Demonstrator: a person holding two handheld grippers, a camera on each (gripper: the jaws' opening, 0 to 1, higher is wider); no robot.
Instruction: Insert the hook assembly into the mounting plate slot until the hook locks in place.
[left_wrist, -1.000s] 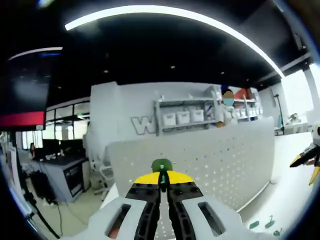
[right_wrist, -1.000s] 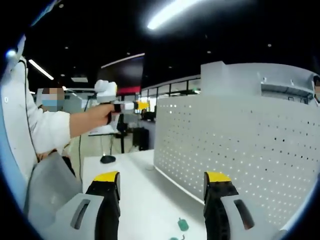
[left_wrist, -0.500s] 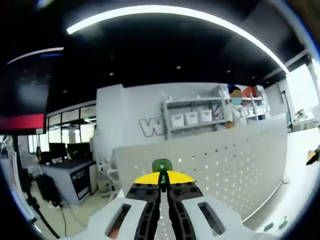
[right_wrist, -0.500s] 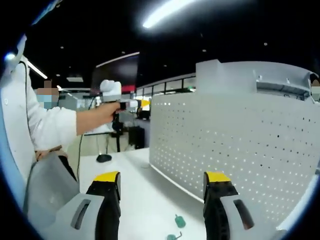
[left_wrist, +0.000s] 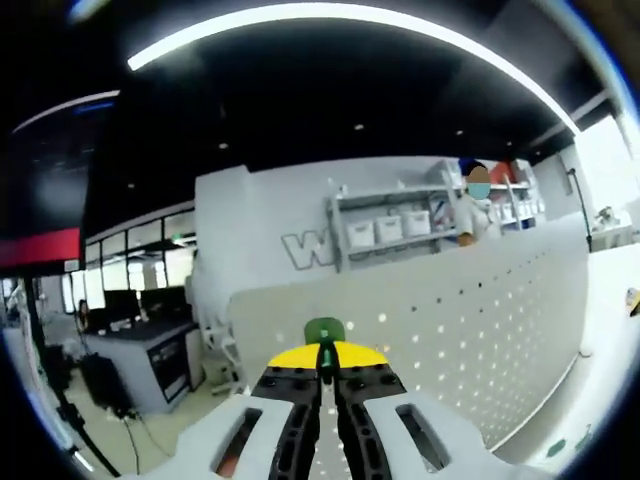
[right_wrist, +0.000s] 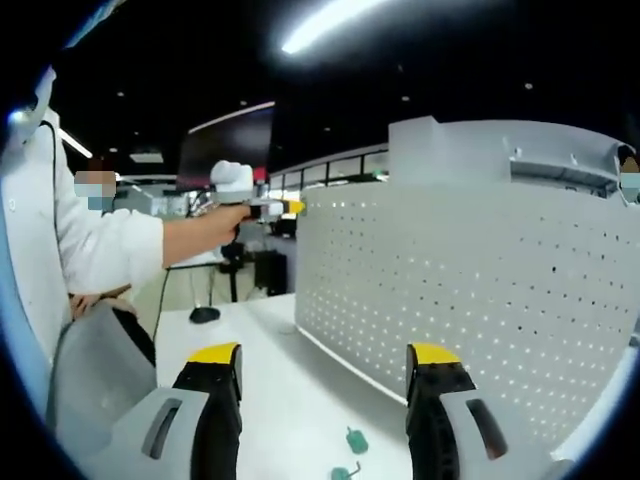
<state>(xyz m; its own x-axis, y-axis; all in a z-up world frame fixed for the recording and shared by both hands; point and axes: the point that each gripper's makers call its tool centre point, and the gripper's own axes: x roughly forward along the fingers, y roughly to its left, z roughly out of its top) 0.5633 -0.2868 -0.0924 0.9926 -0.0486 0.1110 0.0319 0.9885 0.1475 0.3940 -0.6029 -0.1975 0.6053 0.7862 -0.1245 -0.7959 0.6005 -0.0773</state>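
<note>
While clamped shut on the green hook assembly (left_wrist: 324, 331), with the hook's head poking out past the yellow tips, keep the left gripper (left_wrist: 322, 354) lined up with the perforated mounting plate (left_wrist: 480, 325) standing just ahead.

Hazards:
- Expect a missed slot if approaching at an angle: holes small, closely spaced, and partly masked by the jaws themselves.
- Watch for the hook twisting in the grip on contact, since little of it sticks out; cannot tell how firmly seated.
- Avoid pushing hard on the upright plate, which looks light enough to tip or slide on the white table (right_wrist: 270, 370).
- Keep the right gripper (right_wrist: 325, 362), jaws wide apart and holding nothing, low near the plate's foot and clear of the spare green hooks (right_wrist: 356, 440) lying on the table.

Changes against one second earlier:
- In the right gripper view, held gripper now at the plate's upper left edge, previously well short of it.
- In the left gripper view, plate larger and nearer.
</note>
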